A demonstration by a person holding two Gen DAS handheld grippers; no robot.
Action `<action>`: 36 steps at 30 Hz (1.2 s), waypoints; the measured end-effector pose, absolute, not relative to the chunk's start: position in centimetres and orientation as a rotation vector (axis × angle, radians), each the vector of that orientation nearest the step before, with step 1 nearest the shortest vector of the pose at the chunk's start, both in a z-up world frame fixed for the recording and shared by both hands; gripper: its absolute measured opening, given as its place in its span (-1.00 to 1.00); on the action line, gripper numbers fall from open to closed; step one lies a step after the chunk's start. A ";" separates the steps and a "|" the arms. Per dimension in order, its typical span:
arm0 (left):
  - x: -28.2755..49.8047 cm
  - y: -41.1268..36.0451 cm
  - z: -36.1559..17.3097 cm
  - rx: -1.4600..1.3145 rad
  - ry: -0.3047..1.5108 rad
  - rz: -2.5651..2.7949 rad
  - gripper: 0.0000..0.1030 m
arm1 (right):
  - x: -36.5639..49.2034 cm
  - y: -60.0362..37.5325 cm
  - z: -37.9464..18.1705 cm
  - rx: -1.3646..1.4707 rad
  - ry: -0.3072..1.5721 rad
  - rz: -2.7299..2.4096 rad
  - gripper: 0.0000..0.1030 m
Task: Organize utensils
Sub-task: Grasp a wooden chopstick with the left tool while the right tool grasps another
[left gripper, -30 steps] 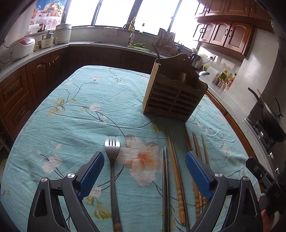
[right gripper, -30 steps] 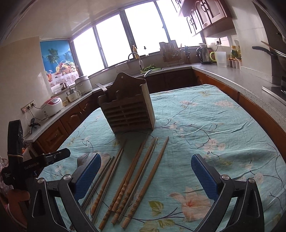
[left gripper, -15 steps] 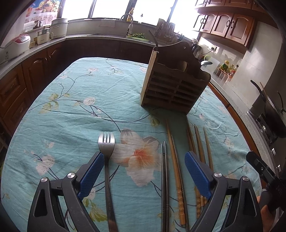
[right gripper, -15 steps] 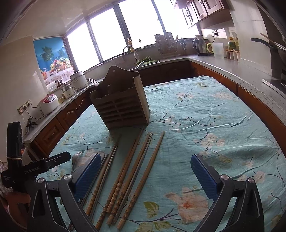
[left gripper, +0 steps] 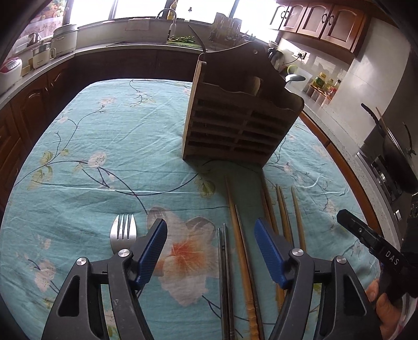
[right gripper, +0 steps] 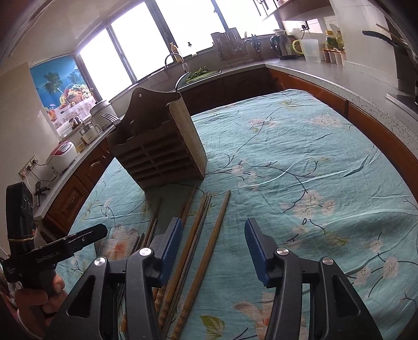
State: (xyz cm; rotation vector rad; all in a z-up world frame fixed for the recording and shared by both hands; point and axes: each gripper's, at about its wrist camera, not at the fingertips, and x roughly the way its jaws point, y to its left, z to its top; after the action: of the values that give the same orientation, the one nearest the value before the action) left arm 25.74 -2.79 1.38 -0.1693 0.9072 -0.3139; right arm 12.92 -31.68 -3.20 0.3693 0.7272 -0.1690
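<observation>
A wooden utensil holder (left gripper: 240,125) (right gripper: 156,154) stands upright mid-table, with a fork (right gripper: 109,117) and a spoon (left gripper: 294,77) sticking out of it. Several wooden chopsticks (left gripper: 239,235) (right gripper: 216,230) and a metal pair (left gripper: 223,251) lie in front of it. A loose fork (left gripper: 122,231) lies just left of my left gripper's left finger. My left gripper (left gripper: 209,223) hovers low with its jaws closing around the metal pair and one wooden chopstick; the pads touch nothing. My right gripper (right gripper: 213,221) is closing around several wooden chopsticks, its pads still apart from them.
A teal floral tablecloth (left gripper: 104,136) covers the table. Dark wooden counters ring it, with rice cookers (right gripper: 62,157) at the left, a sink (left gripper: 167,23) at the back and a wok on a stove (left gripper: 392,162) at the right. A hand holds each gripper's handle.
Both grippers moved forward toward the holder and a little lower. Their jaws narrowed markedly, the left finger now hiding the fork's handle. The utensils on the cloth have not moved.
</observation>
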 end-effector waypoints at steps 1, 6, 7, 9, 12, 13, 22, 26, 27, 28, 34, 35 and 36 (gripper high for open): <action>26.2 -3.1 1.2 -0.164 0.913 -0.320 0.20 | 13.3 -31.8 -3.4 0.370 0.738 -0.168 -0.08; 28.8 -4.7 0.2 -0.136 0.952 -0.347 0.06 | 15.5 -32.5 -4.6 0.385 0.791 -0.172 -0.16; 29.4 -5.1 -0.1 -0.126 0.962 -0.345 0.04 | 15.8 -32.5 -4.8 0.385 0.799 -0.174 -0.18; 30.5 -5.8 -0.5 -0.113 0.983 -0.355 -0.02 | 16.4 -32.7 -5.1 0.385 0.814 -0.174 -0.26; 32.1 -6.9 -1.2 -0.088 1.002 -0.365 -0.09 | 17.1 -32.9 -5.4 0.382 0.833 -0.178 -0.31; 32.5 -7.2 -1.4 -0.078 1.008 -0.366 -0.11 | 17.4 -32.9 -5.6 0.379 0.841 -0.180 -0.31; 35.3 -9.0 -3.7 -0.048 1.058 -0.353 -0.55 | 20.2 -32.9 -6.9 0.316 0.909 -0.206 -0.48; 35.8 -10.0 -3.9 -0.018 1.061 -0.333 -0.63 | 21.3 -31.9 -7.5 0.230 0.941 -0.223 -0.56; 35.8 -10.4 -4.1 -0.003 1.055 -0.324 -0.66 | 21.7 -31.4 -7.6 0.188 0.950 -0.227 -0.56; 35.7 -10.7 -4.2 0.015 1.047 -0.317 -0.74 | 22.0 -30.9 -7.7 0.145 0.959 -0.231 -0.56; 35.1 -11.6 -4.8 0.049 1.002 -0.315 -0.89 | 22.1 -30.9 -7.7 0.124 0.958 -0.238 -0.82; 35.1 -11.4 -4.8 0.039 1.006 -0.320 -0.90 | 22.0 -31.0 -7.7 0.144 0.956 -0.234 -0.86; 35.1 -11.2 -4.8 0.023 1.012 -0.328 -0.91 | 21.9 -31.3 -7.6 0.176 0.955 -0.225 -0.89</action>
State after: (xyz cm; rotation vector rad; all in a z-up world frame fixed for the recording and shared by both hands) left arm 35.12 -11.23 -4.80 0.0228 1.0124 -0.3281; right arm 21.86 -31.29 -7.62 0.1755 0.9555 -0.2252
